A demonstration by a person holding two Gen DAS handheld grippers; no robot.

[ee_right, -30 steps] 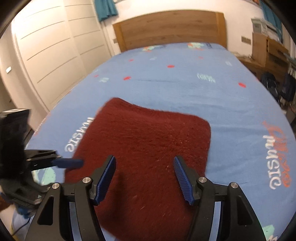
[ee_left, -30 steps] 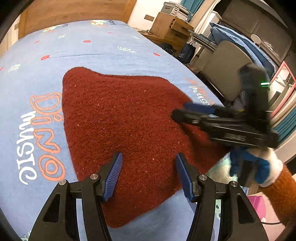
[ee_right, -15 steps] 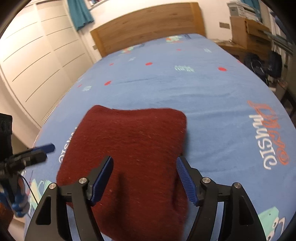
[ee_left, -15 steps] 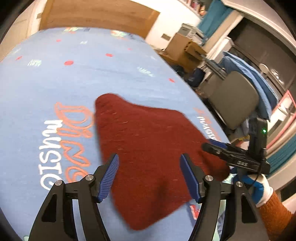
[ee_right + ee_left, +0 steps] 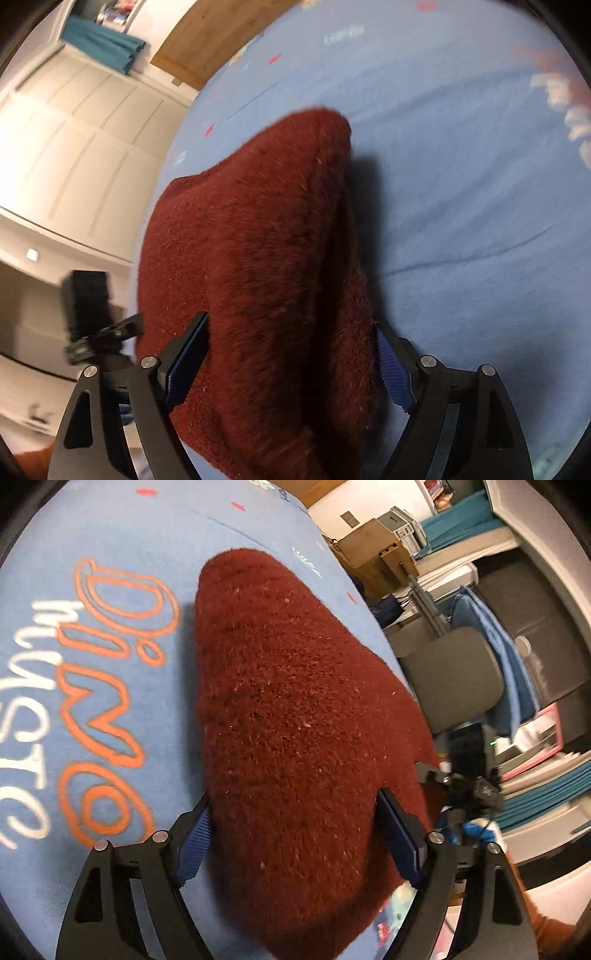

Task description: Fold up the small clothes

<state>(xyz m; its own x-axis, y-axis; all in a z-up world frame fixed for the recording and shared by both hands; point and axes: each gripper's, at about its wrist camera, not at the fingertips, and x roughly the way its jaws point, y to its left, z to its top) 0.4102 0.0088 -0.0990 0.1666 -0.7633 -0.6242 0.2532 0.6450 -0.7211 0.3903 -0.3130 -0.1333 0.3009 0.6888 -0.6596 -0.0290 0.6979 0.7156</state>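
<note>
A dark red fuzzy garment (image 5: 295, 709) lies folded on the blue bed sheet (image 5: 110, 539). My left gripper (image 5: 295, 840) hangs low over its near end, jaws opening. The cloth fills the gap between the blue pads (image 5: 192, 843), which do not squeeze it. In the right wrist view the same garment (image 5: 258, 258) shows a folded layer along its right side. My right gripper (image 5: 290, 365) straddles that end, jaws also opening around the cloth. Each gripper shows in the other's view: the right one (image 5: 461, 786) at the garment's far corner, the left one (image 5: 107, 332) blurred at the bed's edge.
Orange and white lettering (image 5: 92, 686) is printed on the sheet left of the garment. A grey chair (image 5: 450, 679) draped with blue cloth and a wooden cabinet (image 5: 373, 554) stand beside the bed. White wardrobe doors (image 5: 74, 140) and a wooden headboard (image 5: 214, 40) lie beyond.
Both grippers have dropped closer to the garment and rolled, tilting the views. Their jaws have spread wider, and the red cloth now fills the gap between each pair of fingers.
</note>
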